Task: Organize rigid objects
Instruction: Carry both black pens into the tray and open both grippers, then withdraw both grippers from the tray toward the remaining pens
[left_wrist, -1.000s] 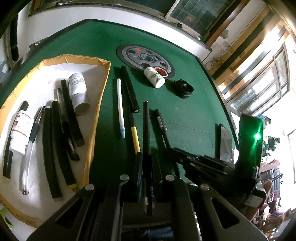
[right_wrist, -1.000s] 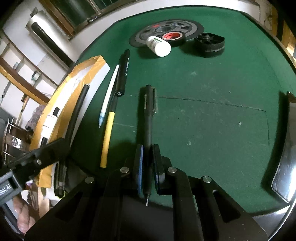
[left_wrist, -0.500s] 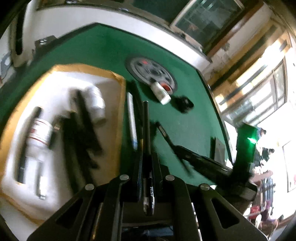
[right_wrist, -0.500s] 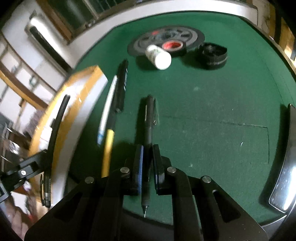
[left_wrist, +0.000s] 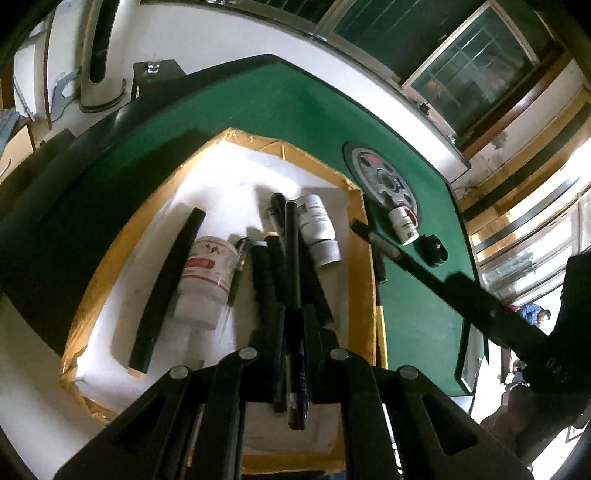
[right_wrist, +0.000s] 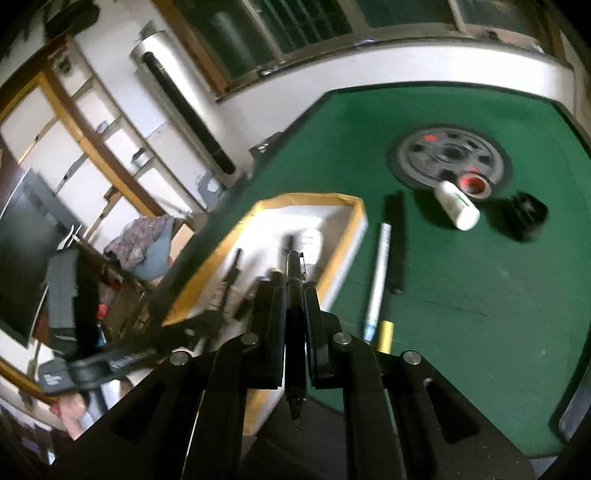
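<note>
My left tool (left_wrist: 293, 325) hung over the yellow-rimmed tray (left_wrist: 364, 258), clamped on a black pen (left_wrist: 291, 258). My right tool (right_wrist: 294, 314) hovered at the tray's edge above the green worktop (right_wrist: 480, 295), gripping a black ballpoint pen (right_wrist: 294, 280).

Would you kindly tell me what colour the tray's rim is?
Yellowish-brown, like packing tape, around a white inside; the tray shows best in the left wrist view.

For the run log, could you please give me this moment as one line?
left gripper: shut on black pen, over tray | right gripper: shut on black clip pen, near tray | white bottle: on felt
</note>
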